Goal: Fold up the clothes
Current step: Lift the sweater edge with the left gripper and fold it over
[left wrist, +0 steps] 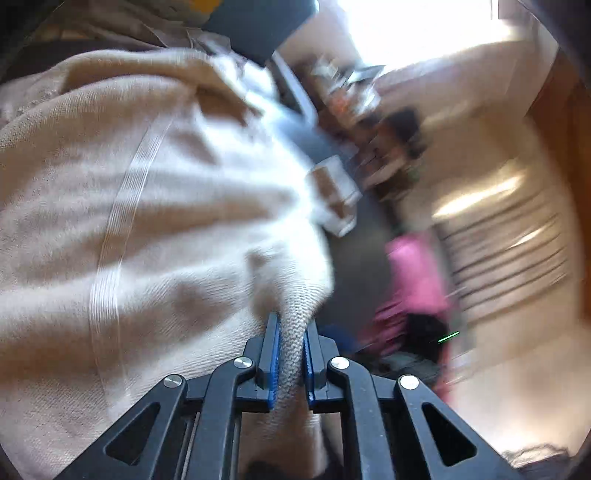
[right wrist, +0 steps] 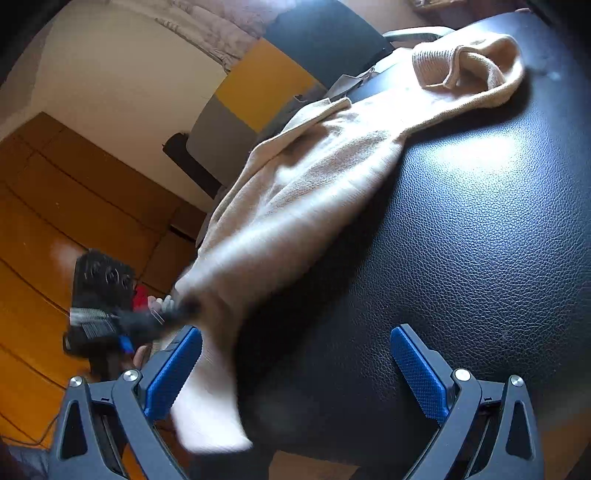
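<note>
The left gripper (left wrist: 291, 332) is clamped on a fold of the beige knitted sweater (left wrist: 155, 206). At six o'clock over the black leather surface (right wrist: 480, 229), the right gripper (right wrist: 295, 354) stands wide apart.

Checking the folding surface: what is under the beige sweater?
The sweater lies on a black leather-like surface, bare on one side of it. What sits beneath the cloth itself is covered. The left gripper pinches its edge.

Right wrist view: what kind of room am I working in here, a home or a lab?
Most likely a lived-in home room. A beige sweater lies on a black leather-look surface, over an orange wood floor, and the left wrist view shows blurred household clutter near a bright window.
</note>
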`<move>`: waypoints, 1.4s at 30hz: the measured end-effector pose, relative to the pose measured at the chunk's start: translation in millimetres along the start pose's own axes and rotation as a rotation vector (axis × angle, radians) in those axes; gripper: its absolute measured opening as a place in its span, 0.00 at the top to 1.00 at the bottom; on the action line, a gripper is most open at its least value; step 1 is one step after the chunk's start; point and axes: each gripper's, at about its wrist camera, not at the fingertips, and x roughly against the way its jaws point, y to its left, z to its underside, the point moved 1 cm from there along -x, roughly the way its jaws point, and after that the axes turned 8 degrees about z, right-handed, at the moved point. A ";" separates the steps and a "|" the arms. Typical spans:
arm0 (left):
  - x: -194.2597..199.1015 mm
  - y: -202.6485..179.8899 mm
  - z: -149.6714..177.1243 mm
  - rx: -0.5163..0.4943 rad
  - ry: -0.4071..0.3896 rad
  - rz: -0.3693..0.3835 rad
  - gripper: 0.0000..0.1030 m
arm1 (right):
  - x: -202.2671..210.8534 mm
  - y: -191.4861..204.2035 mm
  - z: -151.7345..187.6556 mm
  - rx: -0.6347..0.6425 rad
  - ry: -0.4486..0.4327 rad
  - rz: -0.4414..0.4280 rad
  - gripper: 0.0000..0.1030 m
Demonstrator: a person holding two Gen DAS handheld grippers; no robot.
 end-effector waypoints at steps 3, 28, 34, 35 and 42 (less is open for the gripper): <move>18.7 -2.3 -9.2 0.029 -0.029 0.107 0.91 | 1.8 -8.6 -7.1 -0.101 0.014 -0.042 0.00; -10.3 -11.5 44.8 -0.275 0.117 -0.273 0.70 | 3.9 80.5 -65.2 -0.183 0.066 -0.572 0.00; -79.0 -48.3 77.6 -0.532 0.283 -0.489 0.38 | 23.2 41.4 -60.2 -0.251 0.010 -0.338 0.00; -92.4 -45.0 82.5 -0.563 0.307 -0.567 0.38 | 23.2 31.9 -55.2 -0.267 0.018 -0.319 0.00; -113.6 -31.0 88.7 -0.684 0.333 -0.696 0.49 | 25.8 3.0 -33.8 -0.309 0.040 -0.241 0.00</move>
